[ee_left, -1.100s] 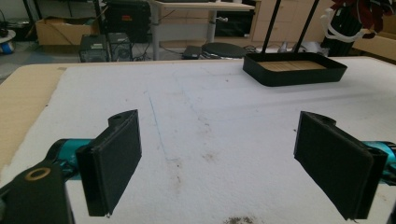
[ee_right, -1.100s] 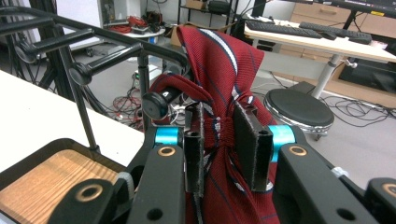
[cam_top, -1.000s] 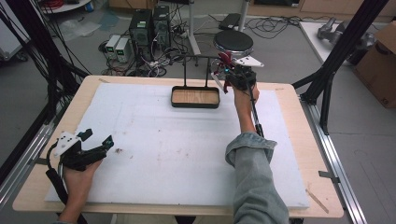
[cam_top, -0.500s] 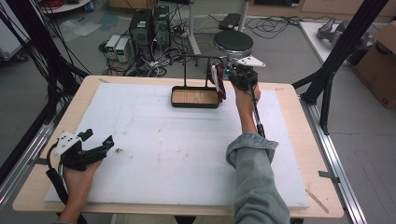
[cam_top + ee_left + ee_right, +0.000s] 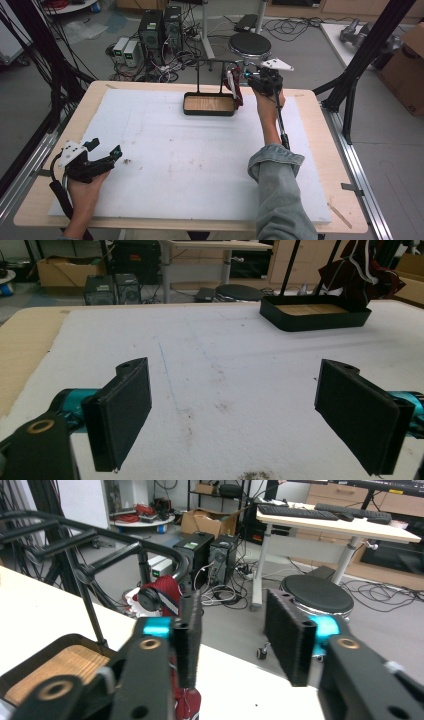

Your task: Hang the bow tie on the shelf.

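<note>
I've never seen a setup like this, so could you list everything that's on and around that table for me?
Table: one, light wood, under the white mat.
Mat: one, white, stained, covers most of the tabletop.
Tray: one, black with a wooden floor, far middle of the mat, a black rail above it.
Cloth: one, dark red with white, hanging at the rail's right end.
Stool: one, black round seat, on the floor beyond the table.
Computer boxes: a few, black and pale, on the floor among cables.
Cardboard box: one, brown, far right.
Left gripper: black jaws wide apart, nothing between, near left of the mat.
Right gripper: jaws just opening, apart, beside the cloth.
</note>
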Demonstrator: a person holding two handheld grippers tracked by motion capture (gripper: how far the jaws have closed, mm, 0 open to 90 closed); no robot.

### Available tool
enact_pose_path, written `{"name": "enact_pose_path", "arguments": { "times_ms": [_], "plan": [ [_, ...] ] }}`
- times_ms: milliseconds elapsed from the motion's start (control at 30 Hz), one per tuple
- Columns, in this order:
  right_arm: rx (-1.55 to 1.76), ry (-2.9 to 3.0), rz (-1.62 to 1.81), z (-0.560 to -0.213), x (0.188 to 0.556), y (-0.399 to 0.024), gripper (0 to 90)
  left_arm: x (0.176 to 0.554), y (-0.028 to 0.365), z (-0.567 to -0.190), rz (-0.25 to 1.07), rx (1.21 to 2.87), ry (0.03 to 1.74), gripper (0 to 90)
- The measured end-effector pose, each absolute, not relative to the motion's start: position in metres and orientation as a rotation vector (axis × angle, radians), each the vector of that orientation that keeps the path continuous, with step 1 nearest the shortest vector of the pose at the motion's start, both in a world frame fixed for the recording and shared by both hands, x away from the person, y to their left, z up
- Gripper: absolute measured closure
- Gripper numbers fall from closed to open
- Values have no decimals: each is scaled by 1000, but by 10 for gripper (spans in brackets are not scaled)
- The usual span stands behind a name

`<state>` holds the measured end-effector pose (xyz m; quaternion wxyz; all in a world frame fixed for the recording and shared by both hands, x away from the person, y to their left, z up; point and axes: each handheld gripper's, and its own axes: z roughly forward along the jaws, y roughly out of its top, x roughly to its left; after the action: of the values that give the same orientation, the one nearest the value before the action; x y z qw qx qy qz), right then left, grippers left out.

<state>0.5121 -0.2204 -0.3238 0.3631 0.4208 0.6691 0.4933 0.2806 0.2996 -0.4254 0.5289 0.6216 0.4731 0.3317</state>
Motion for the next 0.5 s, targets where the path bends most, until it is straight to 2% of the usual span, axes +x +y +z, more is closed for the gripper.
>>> {"name": "enact_pose_path", "arguments": {
  "times_ms": [500],
  "plan": [
    [1110,1688,1362,-307,496,-231,313,279,300,-425,797,1482,1131,154]
  ]
}}
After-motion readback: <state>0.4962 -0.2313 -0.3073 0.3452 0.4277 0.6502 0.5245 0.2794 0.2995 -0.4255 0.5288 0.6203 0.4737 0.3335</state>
